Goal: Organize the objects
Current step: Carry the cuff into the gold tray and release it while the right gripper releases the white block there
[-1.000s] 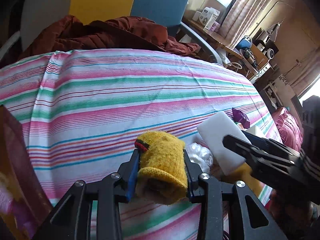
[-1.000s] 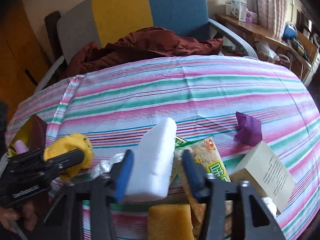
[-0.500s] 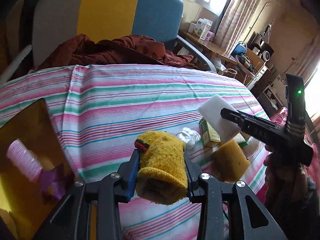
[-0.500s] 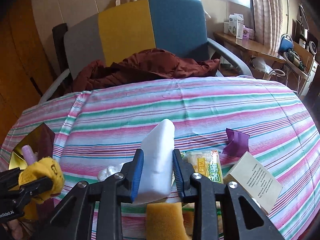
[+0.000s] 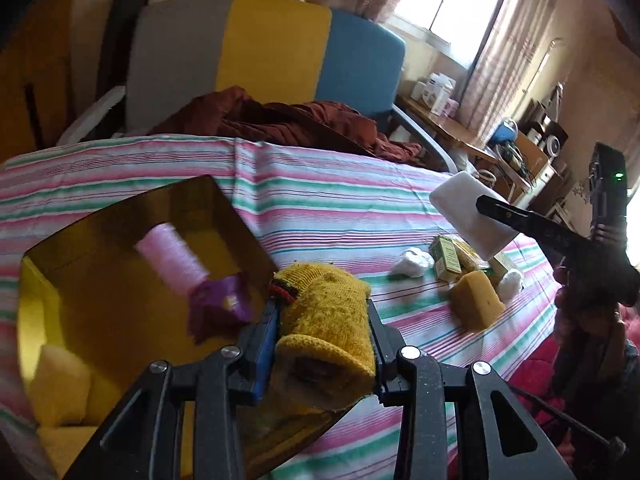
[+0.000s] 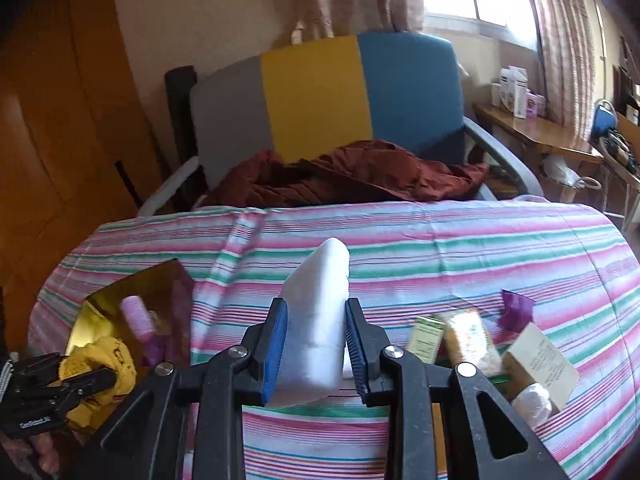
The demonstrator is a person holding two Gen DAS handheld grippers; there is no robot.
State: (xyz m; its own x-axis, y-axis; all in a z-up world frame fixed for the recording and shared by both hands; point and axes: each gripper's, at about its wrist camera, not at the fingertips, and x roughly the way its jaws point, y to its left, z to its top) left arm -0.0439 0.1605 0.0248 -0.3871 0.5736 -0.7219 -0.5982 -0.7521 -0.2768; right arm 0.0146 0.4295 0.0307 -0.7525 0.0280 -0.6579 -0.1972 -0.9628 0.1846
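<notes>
Left gripper (image 5: 322, 332) clamps a yellow knitted glove (image 5: 326, 320) above the gold box (image 5: 120, 208) holding a pink thread spool (image 5: 170, 258). Right gripper (image 6: 316, 354) pinches a white foam block (image 6: 314, 320) over the striped tablecloth (image 6: 440, 248); a yellow sponge (image 5: 476, 300) lies beyond.

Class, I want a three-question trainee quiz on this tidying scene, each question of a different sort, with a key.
1. True or false: the left gripper is shut on the yellow knit glove.
2. What does the right gripper hold? A) purple cloth B) white foam block C) pink spool
3. Fill in: the pink spool lies inside the ____ box.

Key: 1 true; 2 B; 3 gold. The yellow sponge lies loose on the striped tablecloth.
</notes>
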